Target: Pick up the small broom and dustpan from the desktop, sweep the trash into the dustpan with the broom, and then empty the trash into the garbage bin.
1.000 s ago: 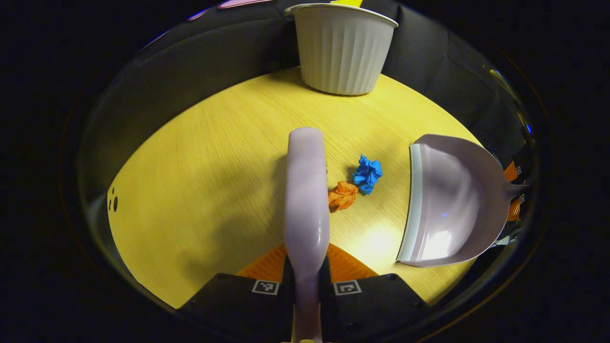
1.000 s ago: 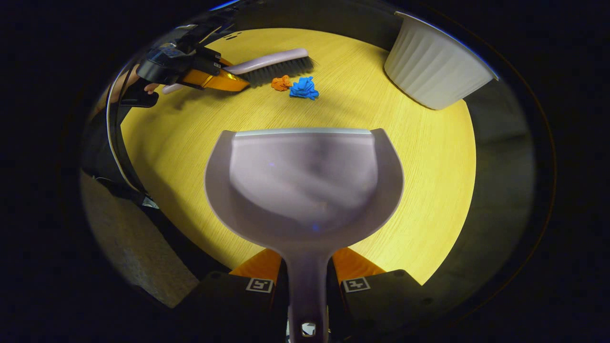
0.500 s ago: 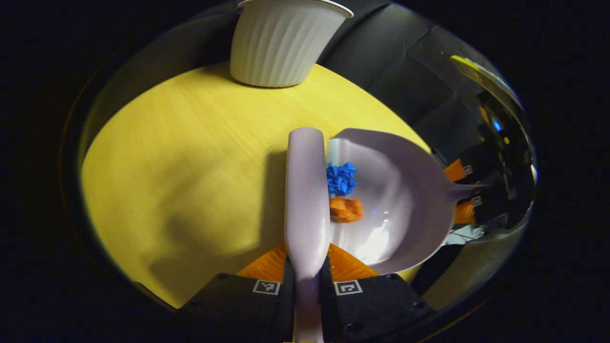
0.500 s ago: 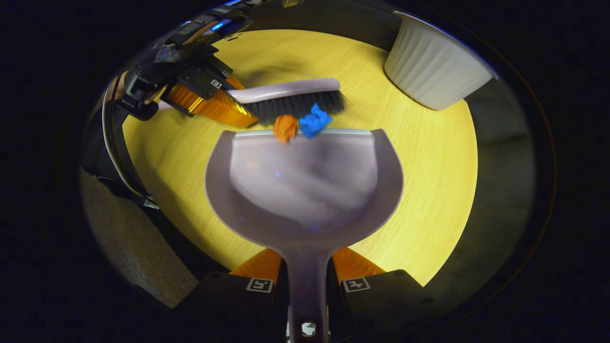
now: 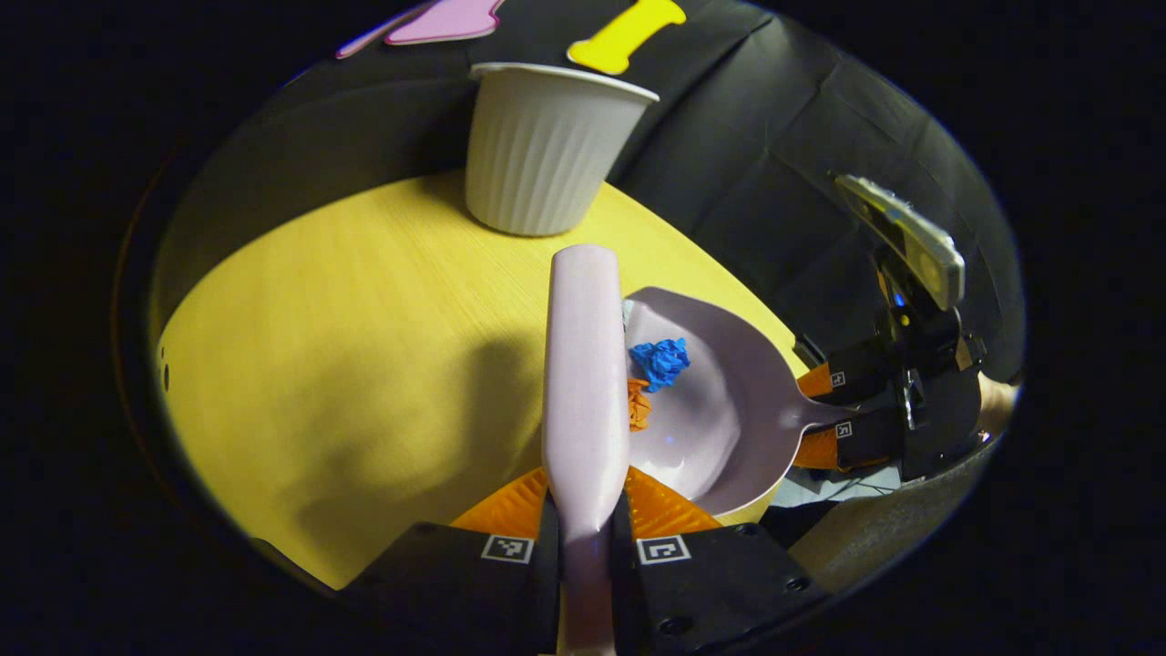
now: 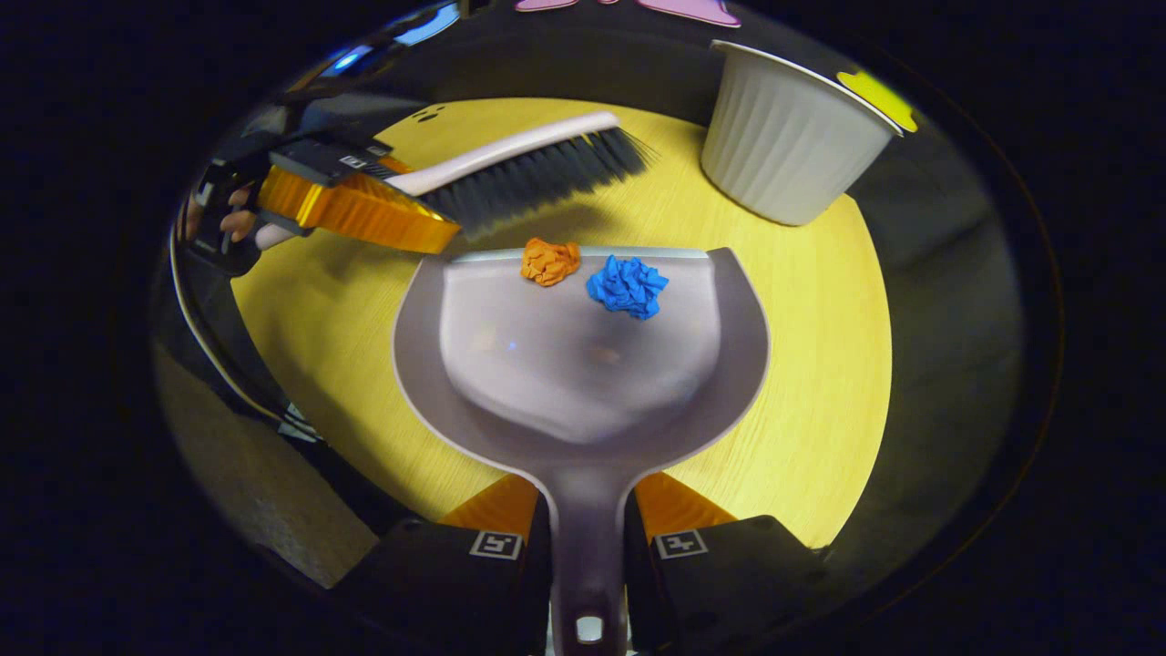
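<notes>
two crumpled wads, orange point(image 6: 550, 261) and blue point(image 6: 627, 285), inside lilac dustpan point(image 6: 583, 364).

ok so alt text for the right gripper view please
A grey dustpan, its handle gripped by the right claw, holds an orange paper ball and a blue paper ball near its front lip. Beyond it the left claw holds a broom above the yellow table, beside a white ribbed bin.
</notes>
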`<state>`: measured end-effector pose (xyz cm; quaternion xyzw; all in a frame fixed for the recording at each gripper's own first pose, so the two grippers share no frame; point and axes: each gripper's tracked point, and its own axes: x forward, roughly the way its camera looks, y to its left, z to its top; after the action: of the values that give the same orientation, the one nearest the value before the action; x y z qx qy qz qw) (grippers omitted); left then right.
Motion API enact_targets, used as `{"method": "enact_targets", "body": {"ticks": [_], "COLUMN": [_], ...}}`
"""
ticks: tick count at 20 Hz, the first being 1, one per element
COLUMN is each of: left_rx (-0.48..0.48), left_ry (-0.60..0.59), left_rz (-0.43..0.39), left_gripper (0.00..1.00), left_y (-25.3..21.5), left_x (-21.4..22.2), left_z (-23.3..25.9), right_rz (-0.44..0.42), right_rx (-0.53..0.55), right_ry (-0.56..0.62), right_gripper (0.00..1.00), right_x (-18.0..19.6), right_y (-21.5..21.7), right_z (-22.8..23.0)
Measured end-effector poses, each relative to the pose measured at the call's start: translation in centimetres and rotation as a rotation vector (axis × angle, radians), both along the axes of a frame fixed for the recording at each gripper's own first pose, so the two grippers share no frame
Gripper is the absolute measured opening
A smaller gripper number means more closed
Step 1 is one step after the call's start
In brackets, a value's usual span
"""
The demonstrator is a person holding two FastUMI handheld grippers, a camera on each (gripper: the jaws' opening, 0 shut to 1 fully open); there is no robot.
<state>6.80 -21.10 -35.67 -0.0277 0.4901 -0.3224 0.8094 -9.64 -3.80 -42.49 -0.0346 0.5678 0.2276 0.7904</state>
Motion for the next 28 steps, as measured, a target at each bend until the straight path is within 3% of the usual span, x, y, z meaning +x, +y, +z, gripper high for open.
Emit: {"method": "enact_targets", "body": {"ticks": [2,3,7,13,14,15,16,17,19,20,21,28], "left_rx": [0.036,0.051,0.080,0.126,0.124,0.122,0.120,0.119,0.116,0.116,0.115,0.107], "left_ry": [-0.062,-0.084,-0.091,-0.044,-0.034,-0.025,-0.018,-0.011,-0.001,-0.001,0.000,0.000], "left_rz": [0.073,0.104,0.210,0.230,0.233,0.236,0.240,0.244,0.251,0.255,0.259,0.312], "left_gripper": [0.26,0.27,0.25,0.27,0.27,0.25,0.27,0.27,0.27,0.25,0.25,0.27], "left_y": [0.6,0.1,-0.7,-0.8,-0.7,-0.8,-0.6,-0.3,0.2,0.3,0.5,2.0], "left_x": [-0.3,-0.9,-3.2,-5.8,-6.3,-6.8,-7.6,-8.6,-10.1,-10.5,-10.8,-12.7], "left_z": [-0.1,-0.9,-4.6,-7.9,-8.3,-8.6,-8.7,-8.8,-9.0,-9.2,-9.2,-9.0], "right_rz": [-0.060,-0.086,-0.187,-0.306,-0.320,-0.334,-0.347,-0.360,-0.378,-0.387,-0.393,-0.355], "right_rx": [0.013,0.019,0.022,-0.005,-0.013,-0.024,-0.036,-0.052,-0.084,-0.101,-0.121,-0.282], "right_ry": [-0.014,-0.026,-0.076,-0.102,-0.110,-0.116,-0.120,-0.124,-0.145,-0.151,-0.155,-0.125], "right_gripper": [0.34,0.38,0.38,0.38,0.43,0.38,0.43,0.38,0.38,0.43,0.38,0.38], "right_x": [0.3,0.6,2.6,3.5,3.7,4.1,4.5,4.9,5.2,5.5,6.1,6.0], "right_y": [0.4,0.6,0.0,-0.3,-0.5,-0.8,-1.1,-1.5,-1.8,-1.8,-1.6,-0.8], "right_z": [-0.1,-0.1,0.9,2.0,2.1,2.1,2.0,2.1,2.3,2.3,1.8,1.6]}}
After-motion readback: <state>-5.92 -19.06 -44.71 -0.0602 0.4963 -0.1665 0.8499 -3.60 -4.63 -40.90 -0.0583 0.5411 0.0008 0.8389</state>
